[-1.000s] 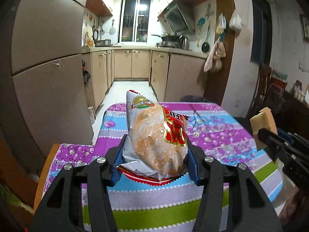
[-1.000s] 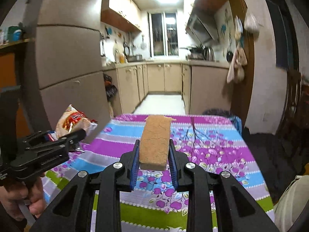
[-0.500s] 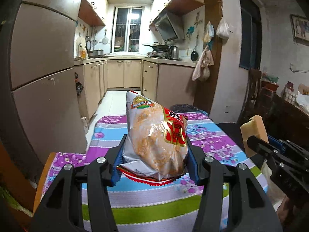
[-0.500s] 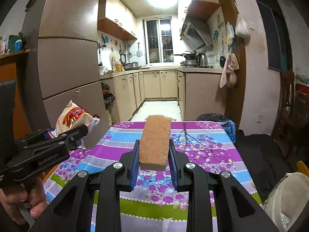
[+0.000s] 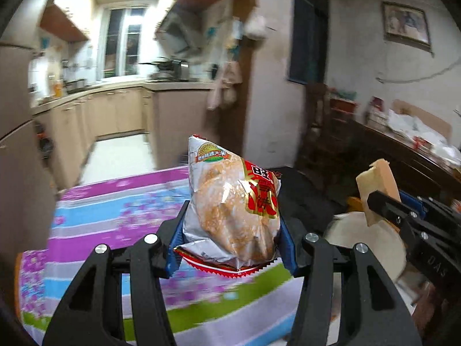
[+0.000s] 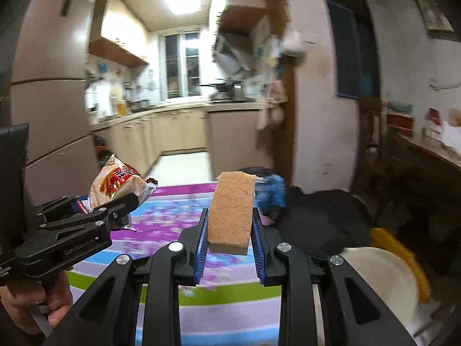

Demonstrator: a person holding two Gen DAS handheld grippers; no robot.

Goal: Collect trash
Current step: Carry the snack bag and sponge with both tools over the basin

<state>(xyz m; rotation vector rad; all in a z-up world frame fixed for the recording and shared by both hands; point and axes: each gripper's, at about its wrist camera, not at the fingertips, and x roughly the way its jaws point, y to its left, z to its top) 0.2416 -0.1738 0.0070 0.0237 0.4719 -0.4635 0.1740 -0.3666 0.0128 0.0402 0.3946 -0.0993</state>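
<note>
- The surface (image 5: pixel 115 216), covered by a striped, flowered cloth in purple, blue and green, is filling the lower left of both wrist views, blurred by motion.
- A white bucket (image 6: pixel 383 282) is showing at about four o'clock in the right wrist view, just beyond the surface's edge, with something yellow behind its rim.
- The left gripper (image 5: pixel 230 248) is pointing over the surface, its blue-padded fingers (image 5: pixel 175 245) pressing both sides of a puffy snack bag (image 5: pixel 230 207), which is standing upright between them at the centre of the left wrist view, clear of the cloth.
- The right gripper (image 6: pixel 230 248) is holding a tan sponge block (image 6: pixel 232 210) on end, its fingers (image 6: pixel 201 248) clamping the block's two long sides, above the surface's far edge.
- In the left wrist view the right gripper is appearing at three o'clock, the sponge block sticking up from it above the bucket.
- A hand (image 6: pixel 37 302) is gripping the left gripper's handle at eight o'clock in the right wrist view.
</note>
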